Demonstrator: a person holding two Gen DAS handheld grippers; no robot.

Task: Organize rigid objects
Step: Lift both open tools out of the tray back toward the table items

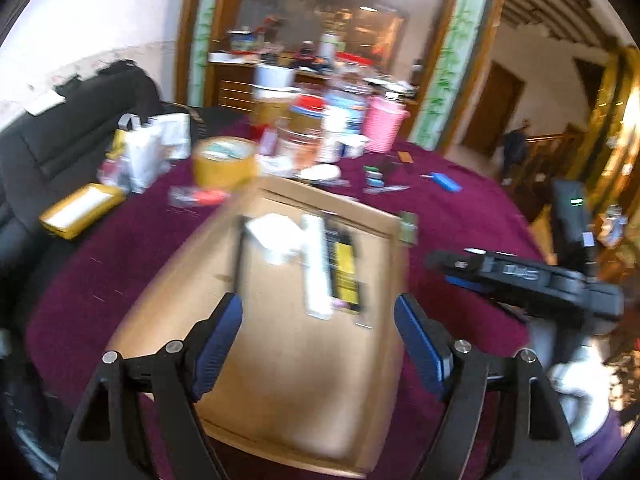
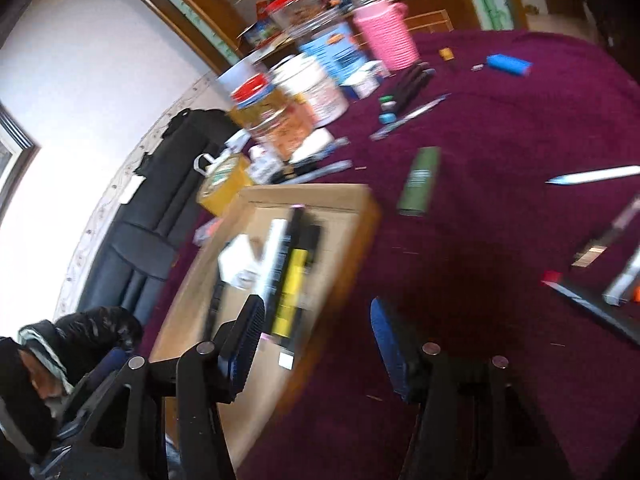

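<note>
An open cardboard box (image 1: 288, 380) lies on the maroon tablecloth (image 1: 100, 280); it also shows in the right wrist view (image 2: 344, 216). Inside lie a white stick (image 1: 316, 268), a black-and-yellow stick (image 1: 345, 276) and white paper (image 1: 272, 236). My left gripper (image 1: 318, 344) is open and empty above the box's near part. My right gripper (image 2: 316, 344) is open and empty over the box's right edge; it shows from the side in the left wrist view (image 1: 520, 276). A green stick (image 2: 420, 180), a white pen (image 2: 596, 176) and a blue case (image 2: 508, 65) lie loose on the cloth.
Jars, a pink basket (image 1: 382, 126) and a yellow tape roll (image 1: 224, 162) crowd the table's far side. A yellow box (image 1: 80, 210) lies at the left. Dark flat items (image 2: 600, 292) lie at the right edge. A black chair (image 1: 68, 136) stands behind.
</note>
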